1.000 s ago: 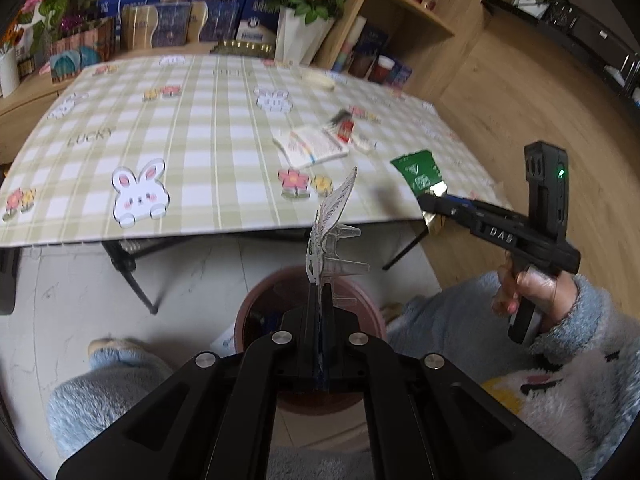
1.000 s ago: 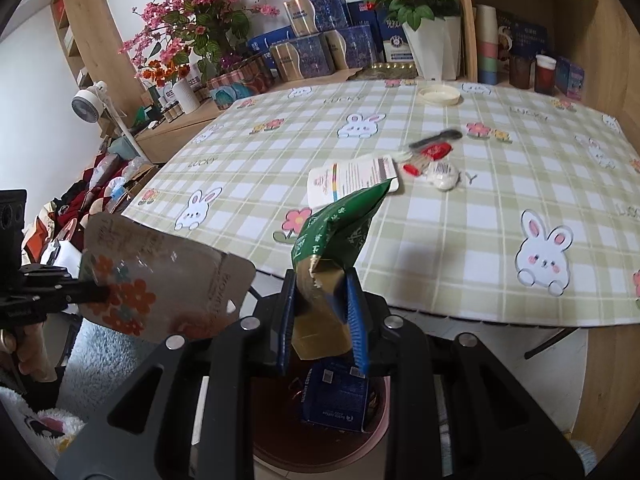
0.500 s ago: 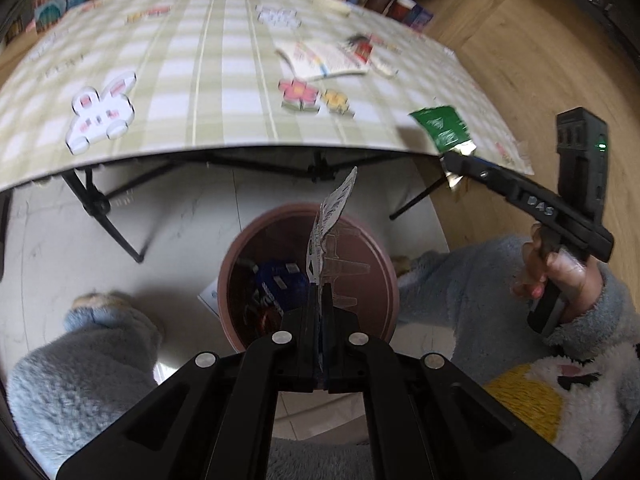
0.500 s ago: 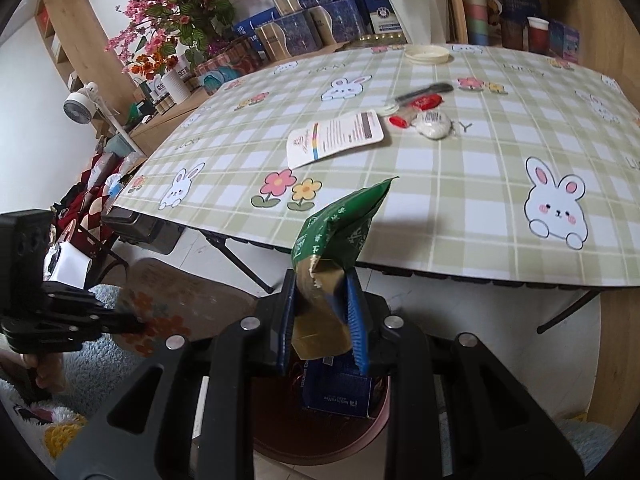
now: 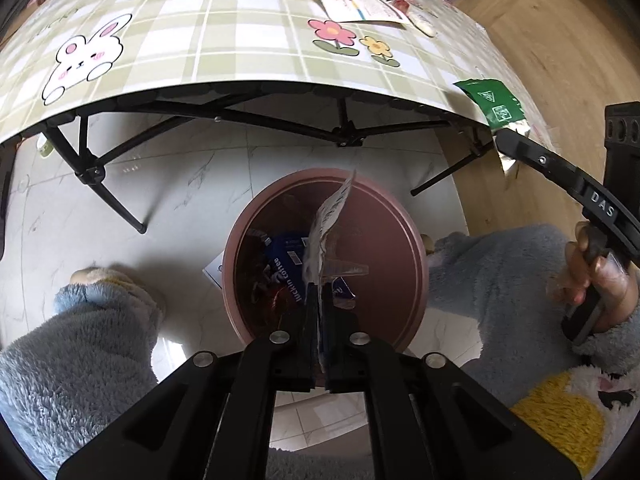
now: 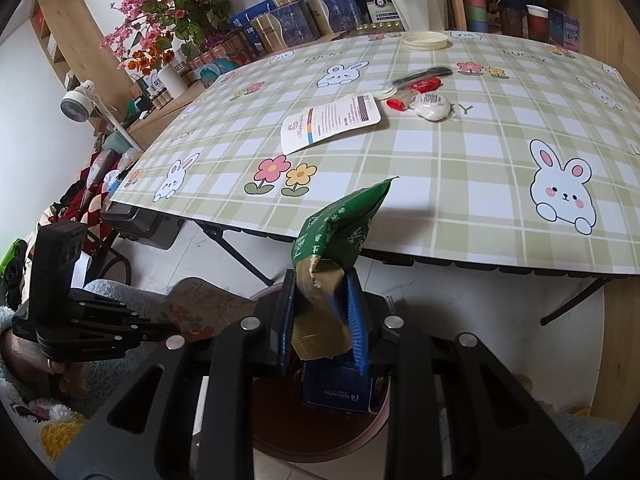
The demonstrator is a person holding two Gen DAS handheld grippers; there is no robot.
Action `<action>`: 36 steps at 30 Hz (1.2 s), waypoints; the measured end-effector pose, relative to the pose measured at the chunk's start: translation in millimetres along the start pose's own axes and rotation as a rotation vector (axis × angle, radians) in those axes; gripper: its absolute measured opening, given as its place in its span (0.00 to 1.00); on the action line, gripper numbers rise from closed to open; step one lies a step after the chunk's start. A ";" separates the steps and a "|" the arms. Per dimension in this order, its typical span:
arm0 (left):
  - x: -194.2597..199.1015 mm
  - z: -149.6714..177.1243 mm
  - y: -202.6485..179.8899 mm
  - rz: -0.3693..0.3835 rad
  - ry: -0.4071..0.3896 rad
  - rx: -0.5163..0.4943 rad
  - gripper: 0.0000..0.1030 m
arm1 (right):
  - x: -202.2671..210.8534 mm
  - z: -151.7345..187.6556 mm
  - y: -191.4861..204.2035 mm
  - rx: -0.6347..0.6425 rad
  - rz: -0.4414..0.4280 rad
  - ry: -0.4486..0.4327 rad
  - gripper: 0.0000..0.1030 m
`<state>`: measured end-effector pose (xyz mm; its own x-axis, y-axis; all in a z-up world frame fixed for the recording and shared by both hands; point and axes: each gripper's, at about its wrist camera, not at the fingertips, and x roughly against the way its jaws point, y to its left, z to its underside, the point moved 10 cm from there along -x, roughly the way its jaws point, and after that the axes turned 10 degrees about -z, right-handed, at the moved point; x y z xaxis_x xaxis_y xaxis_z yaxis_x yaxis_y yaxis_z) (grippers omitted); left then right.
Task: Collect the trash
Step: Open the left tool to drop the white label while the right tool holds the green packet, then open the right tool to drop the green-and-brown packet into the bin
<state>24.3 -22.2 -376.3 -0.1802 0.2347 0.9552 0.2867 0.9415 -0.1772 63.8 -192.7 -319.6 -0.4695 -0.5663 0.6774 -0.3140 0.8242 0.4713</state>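
My left gripper (image 5: 318, 300) is shut on a flat clear wrapper (image 5: 328, 220) with a flower print and holds it edge-on right above the brown bin (image 5: 396, 216) on the floor. The same wrapper (image 6: 200, 308) shows in the right wrist view at lower left, over the bin. My right gripper (image 6: 322, 312) is shut on a green and gold snack bag (image 6: 336, 240), above the bin's rim (image 6: 320, 448). In the left wrist view the right gripper (image 5: 500, 136) holds the green bag (image 5: 494, 102) at the table's edge. A blue coffee box (image 5: 286, 264) lies in the bin.
The checked table (image 6: 440, 152) carries a white flat pouch (image 6: 330, 122), a red wrapper (image 6: 416, 90), a round white packet (image 6: 434, 106) and a lid (image 6: 425, 41). Black table legs (image 5: 108, 192) stand beside the bin. Shelves, boxes and flower pots (image 6: 176, 20) line the far side.
My left gripper has tilted down and moved over the bin with the clear wrapper. My right gripper has drawn back from the table with the green bag, now above the bin's rim.
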 end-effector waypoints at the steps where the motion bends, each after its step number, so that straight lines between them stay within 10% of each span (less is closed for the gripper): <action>1: 0.1 -0.9 -0.4 0.002 -0.002 0.002 0.23 | -0.4 0.4 0.6 0.002 0.000 0.002 0.26; 3: 6.3 -5.4 -1.3 0.006 -0.032 0.005 0.48 | -1.0 1.5 1.4 0.005 0.000 0.005 0.26; 16: 74.5 -55.4 9.2 -0.097 -0.331 0.021 0.86 | -14.2 16.4 6.8 0.010 -0.007 0.062 0.26; 25: 107.4 -68.6 37.8 -0.205 -0.481 0.102 0.92 | -37.0 41.7 11.8 0.008 -0.024 0.164 0.26; 36: 103.0 -55.7 55.5 -0.235 -0.480 0.144 0.92 | -57.2 70.9 18.7 0.032 -0.031 0.292 0.27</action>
<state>74.1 40.7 -274.5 -0.6424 0.0665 0.7635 0.0618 0.9975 -0.0349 26.3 -144.3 -389.6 -0.2033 -0.5655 0.7993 -0.3528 0.8038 0.4789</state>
